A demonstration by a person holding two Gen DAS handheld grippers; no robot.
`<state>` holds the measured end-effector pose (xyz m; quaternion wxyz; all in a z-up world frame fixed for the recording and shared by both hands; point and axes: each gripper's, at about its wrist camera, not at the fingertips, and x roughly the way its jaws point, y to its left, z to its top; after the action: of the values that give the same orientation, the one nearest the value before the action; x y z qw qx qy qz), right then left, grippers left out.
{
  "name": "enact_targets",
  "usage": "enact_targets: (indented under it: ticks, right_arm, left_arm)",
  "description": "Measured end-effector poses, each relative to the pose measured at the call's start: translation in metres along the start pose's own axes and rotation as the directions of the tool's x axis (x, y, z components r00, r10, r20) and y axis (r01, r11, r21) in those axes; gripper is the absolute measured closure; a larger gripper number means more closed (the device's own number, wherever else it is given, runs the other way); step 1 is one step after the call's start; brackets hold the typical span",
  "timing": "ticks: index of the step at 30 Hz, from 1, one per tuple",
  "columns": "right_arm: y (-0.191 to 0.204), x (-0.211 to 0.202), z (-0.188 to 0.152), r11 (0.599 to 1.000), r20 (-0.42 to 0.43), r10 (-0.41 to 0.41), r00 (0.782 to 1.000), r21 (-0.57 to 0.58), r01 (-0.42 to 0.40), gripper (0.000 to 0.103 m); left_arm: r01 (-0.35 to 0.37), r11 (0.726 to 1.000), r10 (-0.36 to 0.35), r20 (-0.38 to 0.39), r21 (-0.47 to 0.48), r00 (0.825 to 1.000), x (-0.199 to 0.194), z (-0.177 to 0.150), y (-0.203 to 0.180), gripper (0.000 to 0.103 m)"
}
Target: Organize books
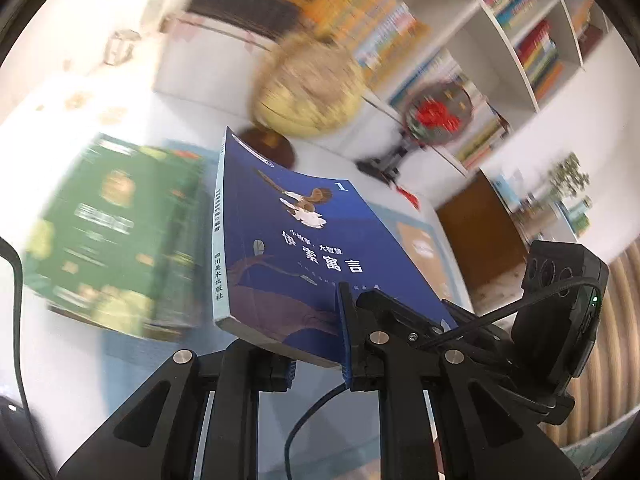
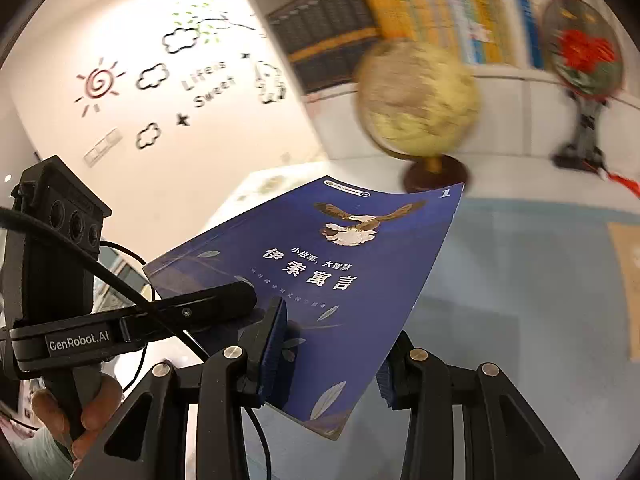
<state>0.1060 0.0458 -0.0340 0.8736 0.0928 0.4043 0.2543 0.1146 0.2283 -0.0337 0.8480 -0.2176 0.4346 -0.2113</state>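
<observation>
A thin blue book point(image 1: 304, 240) with a bird on its cover and a white "1" in its corner hangs in the air, held by both grippers. In the left wrist view my left gripper point(image 1: 316, 360) is shut on the book's near edge, one pad above the cover and one below. My right gripper point(image 1: 424, 328) reaches in from the right onto the near right corner. In the right wrist view the blue book point(image 2: 340, 264) lies slanted between the fingers of my right gripper point(image 2: 330, 364), both pads touching it. My left gripper point(image 2: 224, 300) clamps its left edge, and a hand point(image 2: 92, 412) grips the handle.
A stack with a green book point(image 1: 112, 232) on top lies on the white table to the left. A globe point(image 2: 416, 100) on a wooden foot and a round red-flowered ornament point(image 2: 584, 52) stand behind, before full bookshelves point(image 1: 532, 40). A pale blue mat point(image 2: 520, 280) covers the table.
</observation>
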Motion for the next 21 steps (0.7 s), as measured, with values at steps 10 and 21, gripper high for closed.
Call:
enact_targets:
  ticks: [10, 21]
  right_arm:
    - [0.059, 0.096, 0.027, 0.998, -0.102, 0.038, 0.994, -0.036, -0.042, 0.064]
    - [0.063, 0.15, 0.032, 0.999, -0.188, 0.018, 0.982, 0.033, -0.012, 0.063]
  left_arm:
    - [-0.074, 0.991, 0.073, -0.008, -0.11, 0.997, -0.013, 0.026, 0.093, 0.089]
    - [-0.073, 0.979, 0.061, -0.073, -0.188, 0.996, 0.007, 0.032, 0.146, 0.077]
